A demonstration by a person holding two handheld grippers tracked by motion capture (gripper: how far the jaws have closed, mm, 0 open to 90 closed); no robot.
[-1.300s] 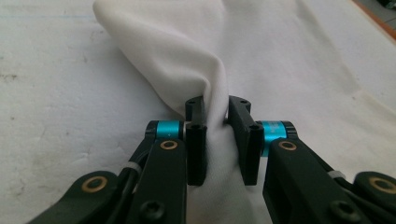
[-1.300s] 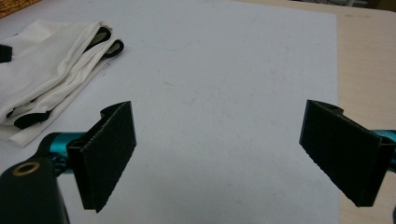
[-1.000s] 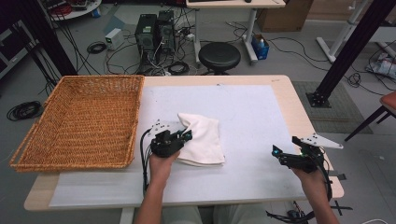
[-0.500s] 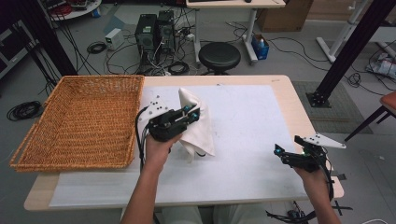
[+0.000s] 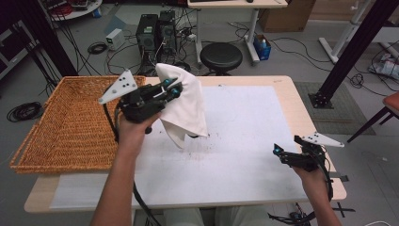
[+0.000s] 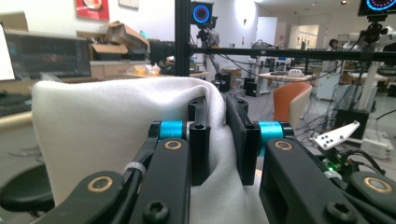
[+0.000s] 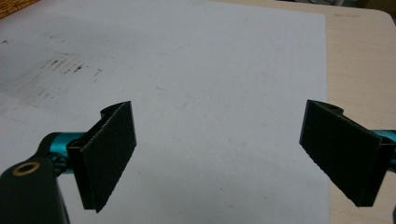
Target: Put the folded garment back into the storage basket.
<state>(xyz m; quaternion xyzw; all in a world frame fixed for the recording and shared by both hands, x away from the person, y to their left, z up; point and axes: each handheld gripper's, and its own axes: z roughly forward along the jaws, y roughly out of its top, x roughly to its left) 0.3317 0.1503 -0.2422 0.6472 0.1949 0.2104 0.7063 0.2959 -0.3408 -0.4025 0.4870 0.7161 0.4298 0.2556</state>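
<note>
At the left of the high view stood the basket (image 5: pixel 61 127), a shallow wicker tray with nothing in it, resting on the left end of the table (image 5: pixel 282 84). Just to its right the left gripper (image 5: pixel 173 88) was raised above the table near the basket's right rim, its jaws clamped on a fold of the cloth (image 5: pixel 186 106). The cloth hung clear of the white mat (image 5: pixel 244 141), draped in a loose, pointed fall beneath the jaws; from this sag it was judged to be soft, light and limp, not fragile, and unlikely to slip while a doubled fold sat between the pads. A pinch on a bunched fold near an edge seemed the soundest hold, since the free part would swing and trail. Farther right, near the table's right front corner, the right gripper (image 5: pixel 277 151) hovered low over the mat with its jaws wide apart and nothing between them. The high view gave the layout: cloth aloft beside the basket, the two grippers well apart. The left gripper view supplied what that view could not, namely the cloth (image 6: pixel 116 126) pressed into the narrow gap between the two black jaws and bulging above them. The right gripper view showed the bare mat (image 7: pixel 210 70), faintly smudged at its upper left, between the spread pads (image 7: pixel 109 154).
</note>
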